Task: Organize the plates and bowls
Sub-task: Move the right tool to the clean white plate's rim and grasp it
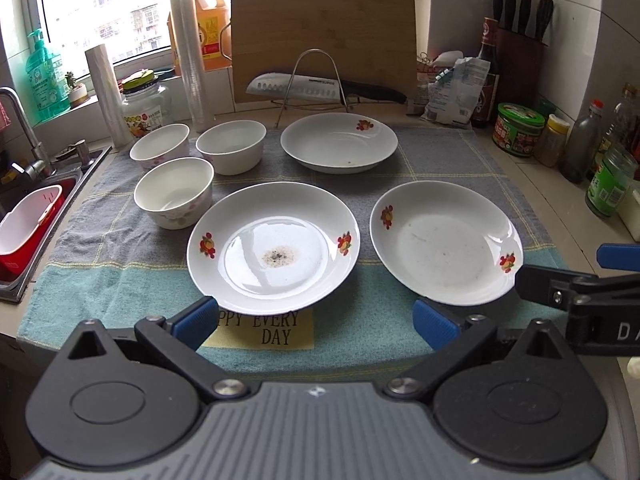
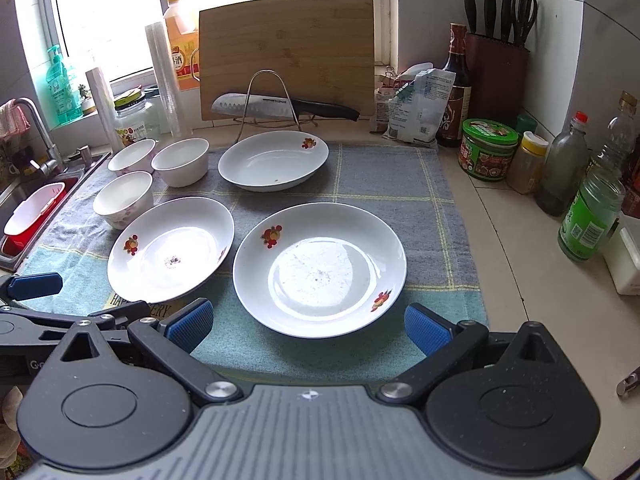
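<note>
Three white plates with red flower prints lie on a grey-green towel [image 1: 404, 160]: a near-left plate [image 1: 273, 247] [image 2: 170, 249], a near-right plate [image 1: 445, 243] [image 2: 319, 270] and a far plate [image 1: 339, 142] [image 2: 273, 160]. Three white bowls stand in a cluster at the left: one nearest [image 1: 174, 192] [image 2: 123, 199], one far left [image 1: 160, 146] [image 2: 132, 156], one far middle [image 1: 231, 146] [image 2: 181, 162]. My left gripper [image 1: 316, 322] is open, just short of the near-left plate. My right gripper [image 2: 308, 328] is open, its fingers flanking the near-right plate's front rim without touching it.
A sink [image 1: 24, 216] with a red-and-white tub lies at the left. A cutting board [image 1: 324, 40] and a knife [image 1: 316, 87] on a wire rack stand behind the far plate. Jars and bottles [image 2: 584, 184] line the right wall, with a knife block [image 2: 498, 76].
</note>
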A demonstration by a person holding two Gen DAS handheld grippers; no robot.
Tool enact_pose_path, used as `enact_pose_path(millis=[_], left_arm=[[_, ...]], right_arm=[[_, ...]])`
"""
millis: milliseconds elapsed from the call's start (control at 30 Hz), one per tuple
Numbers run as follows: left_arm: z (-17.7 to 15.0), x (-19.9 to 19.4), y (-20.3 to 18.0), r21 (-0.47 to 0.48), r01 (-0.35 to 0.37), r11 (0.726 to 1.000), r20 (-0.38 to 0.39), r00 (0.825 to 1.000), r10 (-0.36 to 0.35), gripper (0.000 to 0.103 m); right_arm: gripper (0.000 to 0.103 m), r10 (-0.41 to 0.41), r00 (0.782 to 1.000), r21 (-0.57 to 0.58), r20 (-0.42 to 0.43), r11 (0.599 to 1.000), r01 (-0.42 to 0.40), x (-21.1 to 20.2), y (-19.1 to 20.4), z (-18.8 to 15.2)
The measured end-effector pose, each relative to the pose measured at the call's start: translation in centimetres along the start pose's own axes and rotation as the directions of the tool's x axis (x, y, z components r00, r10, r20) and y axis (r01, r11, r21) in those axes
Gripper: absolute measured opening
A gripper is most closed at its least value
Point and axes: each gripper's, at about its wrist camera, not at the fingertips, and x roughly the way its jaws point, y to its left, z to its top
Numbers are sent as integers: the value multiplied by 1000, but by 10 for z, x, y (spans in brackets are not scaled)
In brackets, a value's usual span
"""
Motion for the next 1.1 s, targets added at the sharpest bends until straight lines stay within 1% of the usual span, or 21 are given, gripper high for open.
enact_pose_path(millis=[300,500,800,1100], left_arm=[[-3,25,-16,59,69,996,-65,996,-65,102],[-3,45,-26,104,147,984,-100,986,-137,102],[0,80,-39,177,252,951,-163,961,-224,102],[4,104,-48,260,347,901,-209,931,-298,102]], right_arm=[[103,-49,998,52,-26,997,50,10,-21,-3],[103,-84,995,81,-47,993,88,20,-32,-4],[103,-153,984,113,-92,980,163,40,-44,-1],[103,-205,971,117,-125,968,220,64,-52,7]])
